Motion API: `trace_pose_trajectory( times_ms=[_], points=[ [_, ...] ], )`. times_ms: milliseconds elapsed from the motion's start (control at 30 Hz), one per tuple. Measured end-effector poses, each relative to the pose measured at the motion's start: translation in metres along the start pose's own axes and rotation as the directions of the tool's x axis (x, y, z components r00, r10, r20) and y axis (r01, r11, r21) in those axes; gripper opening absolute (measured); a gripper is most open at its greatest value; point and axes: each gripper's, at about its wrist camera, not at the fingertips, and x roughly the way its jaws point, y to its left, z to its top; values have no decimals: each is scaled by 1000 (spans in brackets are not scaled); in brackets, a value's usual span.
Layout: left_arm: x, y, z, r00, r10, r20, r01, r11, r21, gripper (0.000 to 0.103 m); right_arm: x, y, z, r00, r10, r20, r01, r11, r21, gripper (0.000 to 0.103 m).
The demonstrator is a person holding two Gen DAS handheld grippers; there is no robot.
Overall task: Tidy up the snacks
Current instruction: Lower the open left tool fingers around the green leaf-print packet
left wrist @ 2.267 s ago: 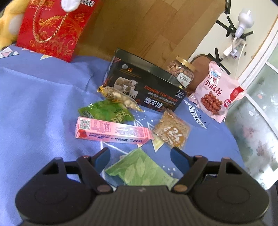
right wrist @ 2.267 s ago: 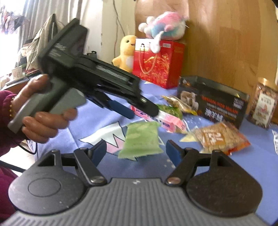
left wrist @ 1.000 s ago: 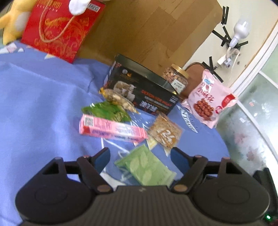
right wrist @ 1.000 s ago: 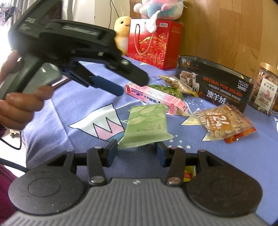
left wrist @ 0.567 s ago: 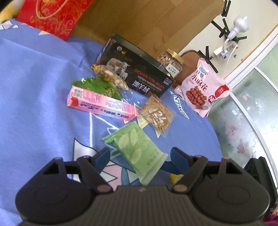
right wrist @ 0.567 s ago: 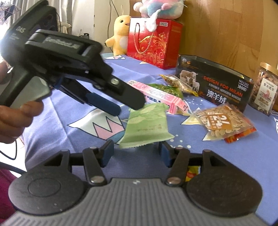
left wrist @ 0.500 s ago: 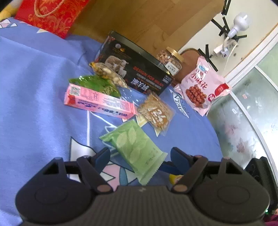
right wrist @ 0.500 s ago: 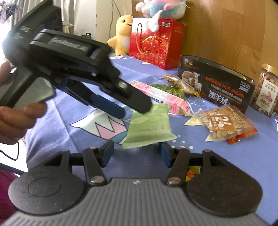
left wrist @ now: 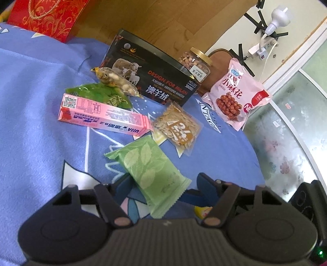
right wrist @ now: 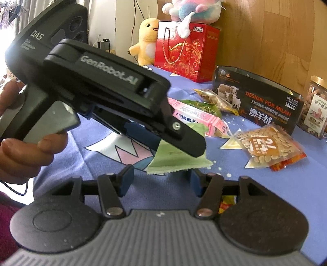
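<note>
**Snacks on the Blue Cloth**

A big blue cloth (left wrist: pixel 30 102) covers the table, and all the snacks lie on it. At the back stands a red gift bag (left wrist: pixel 49 16) with gold swirls. In the right wrist view a yellow duck toy (right wrist: pixel 146 41) sits beside the bag.

A long black box (left wrist: pixel 151 79) with sheep on it lies in front of the wooden wall. A jar of nuts (left wrist: pixel 195 61) stands behind its right end. A pink bag of peanuts (left wrist: pixel 237 98) leans up near the jar.

In front of the black box lies a long pink box (left wrist: pixel 104 114). A dark green packet (left wrist: pixel 100 95) pokes out from behind it, and a clear bag of nuts (left wrist: pixel 116 82) rests on top of the green one. A clear bag of seeds (left wrist: pixel 177 127) lies just right of the pink box.

The light green packet (left wrist: pixel 147 165) lies closest, on a slant. Its near end sits between the blue fingers of the left gripper (left wrist: pixel 165 187). The fingers are spread wide apart and do not squeeze it.

The right gripper (right wrist: pixel 159 180) is low over the cloth, just in front of the same packet's edge. Its fingers are apart too, and hold nothing.

A tiny yellow wrapper (left wrist: pixel 201 210) peeks out near the grippers.
</note>
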Motion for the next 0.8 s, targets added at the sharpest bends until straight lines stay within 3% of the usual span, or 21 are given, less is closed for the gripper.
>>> trace_pose_trajectory(
  times_ms=[233,467,800],
  points=[
    [1,-4,1,1000,11,5,-11,1000,13,71,-1,-2,0,1000,2,11,-2,1000,5,56],
    [-5,-9,3,1000,9,26,-9,1000,21,71,-5,0,0,999,-4,35,4,1000,-3,43],
    [-6,-23,13,999,-3,44,0,998,67,71,-13,0,3,995,-26,97,26,1000,4,40]
  ],
)
